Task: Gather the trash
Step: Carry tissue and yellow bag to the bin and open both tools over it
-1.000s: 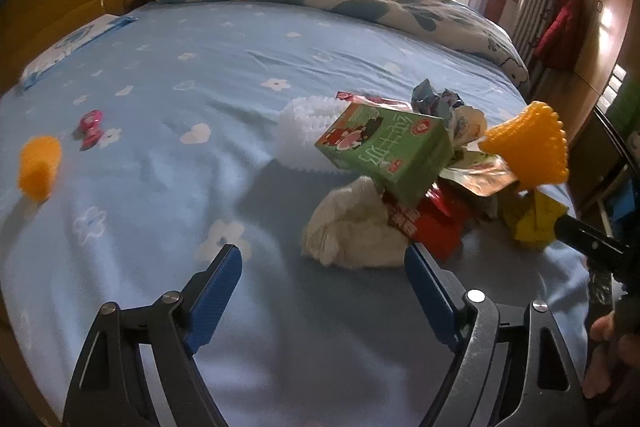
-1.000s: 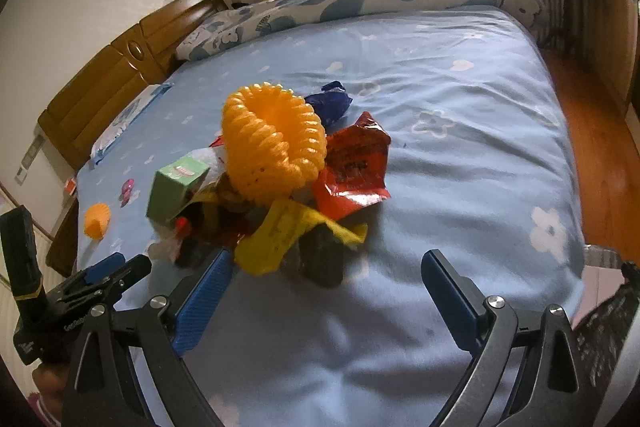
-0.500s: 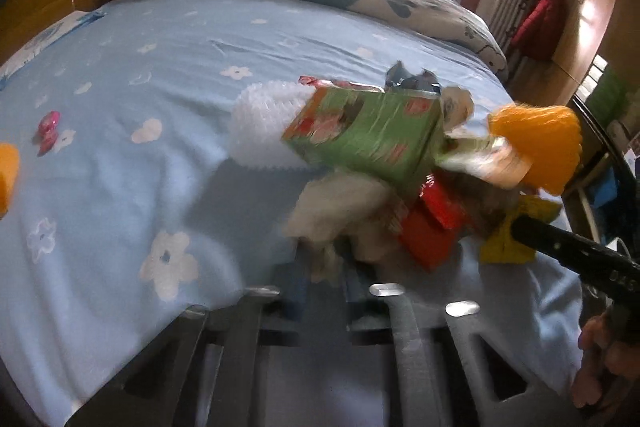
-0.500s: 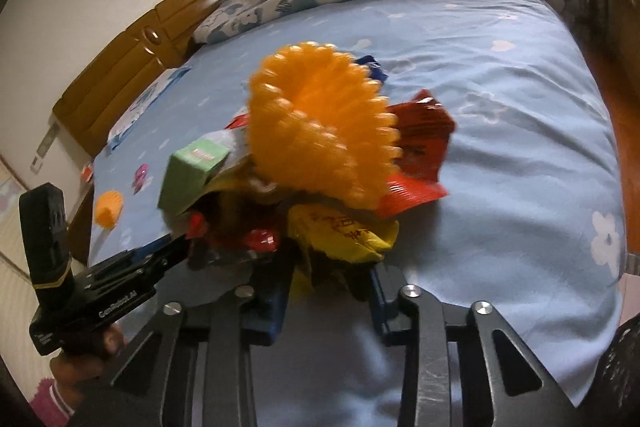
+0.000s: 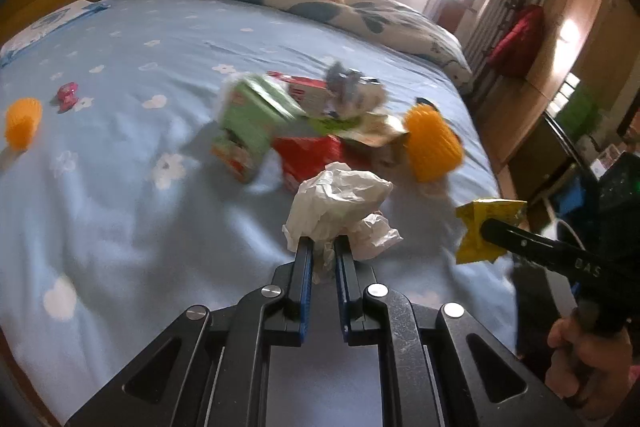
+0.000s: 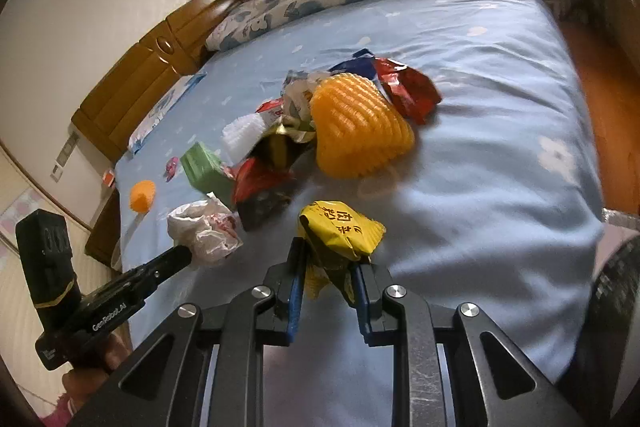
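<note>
Holding a crumpled white tissue (image 5: 340,203), my left gripper (image 5: 322,251) has just closed its jaws on it, above the blue bed sheet (image 5: 120,187). My right gripper (image 6: 326,259) has also just closed and pinches a yellow wrapper (image 6: 340,227). Both pieces are near the trash pile (image 6: 280,147), which lies on the bed with a green carton (image 5: 252,115) and an orange foam net (image 6: 356,131). A smaller orange net (image 5: 22,121) sits well apart.

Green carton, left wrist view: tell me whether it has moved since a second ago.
Yes. The green carton has tipped leftwards off the trash pile toward the bed sheet; it appears motion-blurred.
</note>
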Demonstrator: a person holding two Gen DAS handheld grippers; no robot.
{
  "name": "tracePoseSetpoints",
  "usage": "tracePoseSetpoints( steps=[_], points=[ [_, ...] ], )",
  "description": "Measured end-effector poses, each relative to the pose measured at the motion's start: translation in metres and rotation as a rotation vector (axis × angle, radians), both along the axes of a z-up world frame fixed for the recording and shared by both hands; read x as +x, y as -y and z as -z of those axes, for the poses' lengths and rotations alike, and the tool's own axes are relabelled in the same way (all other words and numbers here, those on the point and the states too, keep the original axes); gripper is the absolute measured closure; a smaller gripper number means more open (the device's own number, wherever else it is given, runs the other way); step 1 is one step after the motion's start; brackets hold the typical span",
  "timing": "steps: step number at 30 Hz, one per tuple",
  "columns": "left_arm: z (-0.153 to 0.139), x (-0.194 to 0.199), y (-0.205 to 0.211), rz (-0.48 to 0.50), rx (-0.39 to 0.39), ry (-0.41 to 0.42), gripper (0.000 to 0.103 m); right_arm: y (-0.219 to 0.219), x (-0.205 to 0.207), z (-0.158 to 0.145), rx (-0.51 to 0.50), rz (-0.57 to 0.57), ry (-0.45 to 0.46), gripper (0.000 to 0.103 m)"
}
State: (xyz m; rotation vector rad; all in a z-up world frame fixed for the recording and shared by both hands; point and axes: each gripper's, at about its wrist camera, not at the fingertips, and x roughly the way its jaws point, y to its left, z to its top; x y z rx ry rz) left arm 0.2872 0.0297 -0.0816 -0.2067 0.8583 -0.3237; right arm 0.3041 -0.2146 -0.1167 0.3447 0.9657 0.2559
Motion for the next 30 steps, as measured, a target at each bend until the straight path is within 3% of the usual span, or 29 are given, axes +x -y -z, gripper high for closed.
tracePoseSetpoints(
  steps=[14, 30],
  points=[
    [-0.033, -0.064, 0.044, 0.132, -0.034, 0.029, 0.094, 0.052, -0.075, -0.042, 0.014, 0.101, 0.079, 0.081],
    [-0.043, -0.071, 0.149, 0.36, -0.003, 0.044, 0.093, 0.161, -0.142, -0.056, -0.011, 0.321, 0.099, 0.081]
  ],
)
